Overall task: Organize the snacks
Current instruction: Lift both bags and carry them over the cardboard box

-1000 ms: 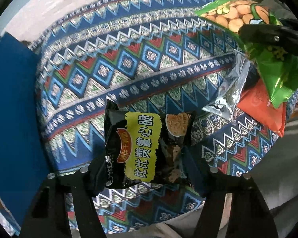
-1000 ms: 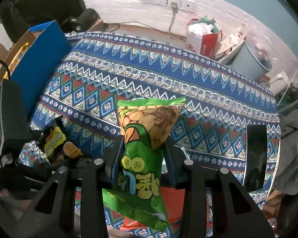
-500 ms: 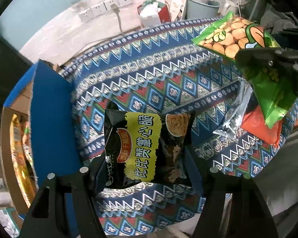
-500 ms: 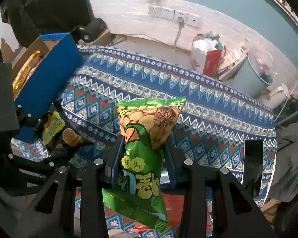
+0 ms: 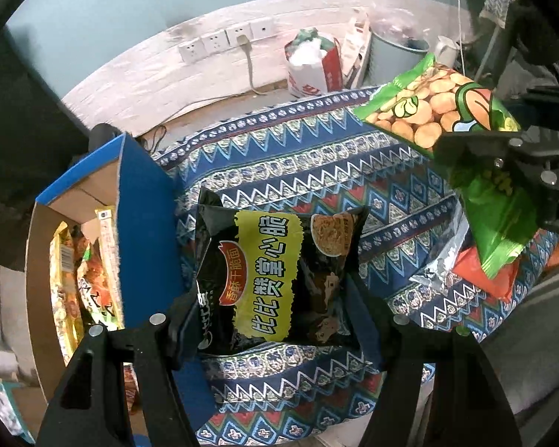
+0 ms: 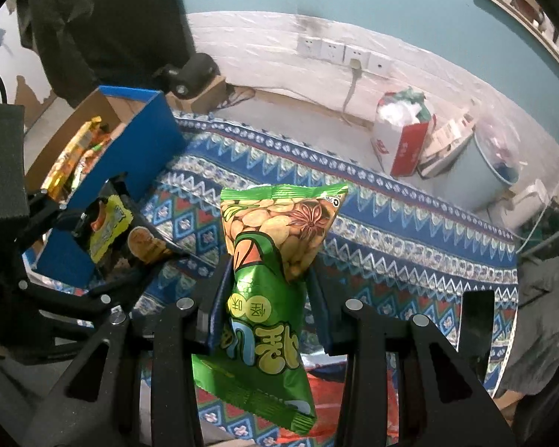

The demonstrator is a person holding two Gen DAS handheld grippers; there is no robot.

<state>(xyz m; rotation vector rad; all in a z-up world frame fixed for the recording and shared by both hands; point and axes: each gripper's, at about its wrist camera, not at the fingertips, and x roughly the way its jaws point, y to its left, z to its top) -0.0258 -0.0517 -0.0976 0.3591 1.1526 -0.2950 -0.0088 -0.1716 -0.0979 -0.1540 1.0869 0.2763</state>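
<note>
- Your left gripper (image 5: 275,298) is clamped on a black noodle-snack packet (image 5: 279,275), its two fingers pressed against the packet's sides, and holds it in the air over the left part of the surface (image 5: 302,164), which wears a blue patterned cloth.
- Your right gripper (image 6: 268,305) is closed on a green peanut bag (image 6: 272,283), which stands upright between the fingers and clear of the cloth.
- Just beside the black packet, at the left edge of the surface, stands a blue cardboard box (image 5: 138,201), open at the top, with yellow and orange snack packs (image 5: 74,279) lying inside.
- Near the right edge of the surface, under the green bag, lie an orange-red packet (image 5: 484,272) and a silver packet (image 5: 443,260), touching each other.
</note>
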